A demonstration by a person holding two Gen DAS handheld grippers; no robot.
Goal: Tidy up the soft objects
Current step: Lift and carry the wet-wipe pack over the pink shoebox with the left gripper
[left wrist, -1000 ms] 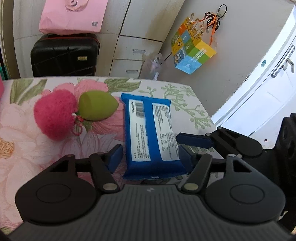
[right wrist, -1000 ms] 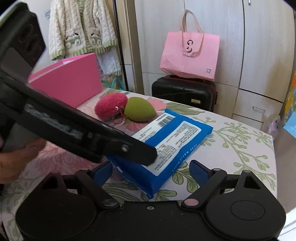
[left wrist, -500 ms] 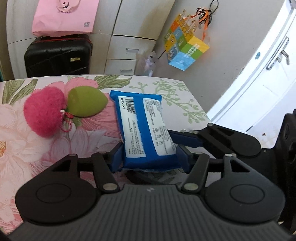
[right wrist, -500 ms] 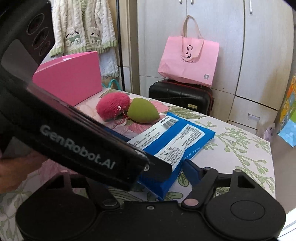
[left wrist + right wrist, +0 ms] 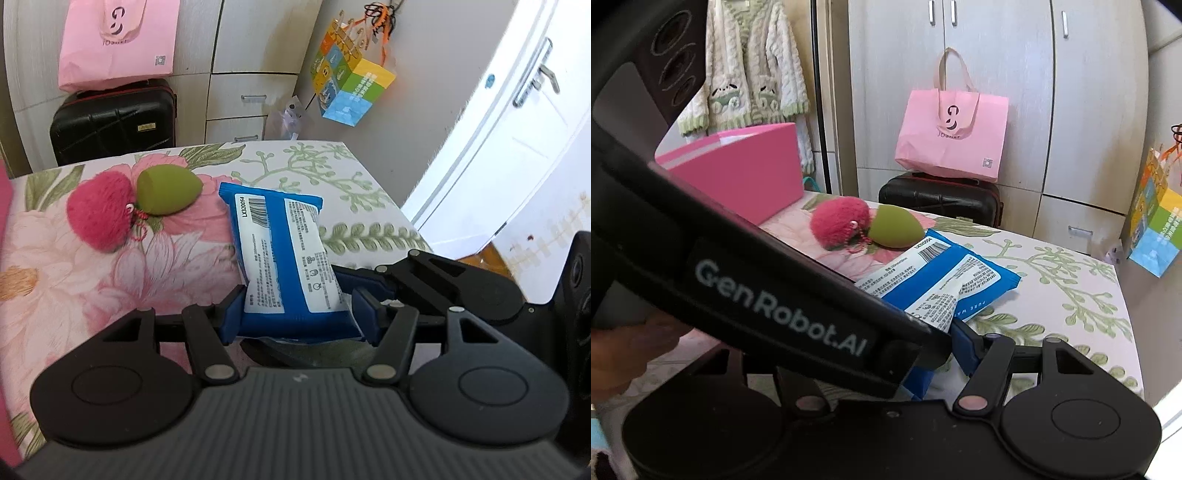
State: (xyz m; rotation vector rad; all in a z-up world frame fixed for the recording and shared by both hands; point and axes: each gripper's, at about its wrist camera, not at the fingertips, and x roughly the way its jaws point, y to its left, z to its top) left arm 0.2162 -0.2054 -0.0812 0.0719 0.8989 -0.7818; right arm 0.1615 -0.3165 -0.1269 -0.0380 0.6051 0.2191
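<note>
A blue wet-wipes pack (image 5: 284,258) lies on the floral table, its near end lifted and buckled. My left gripper (image 5: 295,314) is shut on its near end. My right gripper (image 5: 364,280) comes in from the right with its blue fingers (image 5: 964,343) against the same end, shut on the pack; its left finger is hidden behind the left gripper's body. The pack also shows in the right wrist view (image 5: 942,280). A fuzzy red pompom (image 5: 99,214) and a green egg-shaped sponge (image 5: 166,190) lie touching beyond the pack, to its left.
A pink box (image 5: 738,170) stands at the table's far left. The table edge (image 5: 399,206) drops off to the right near a white door (image 5: 517,129). A black suitcase (image 5: 114,118) with a pink bag (image 5: 118,40) stands behind the table.
Both grippers have closed in on the pack's near end. The pack has been squeezed and lifted, and it now buckles in the middle. The pompom and sponge have not moved.
</note>
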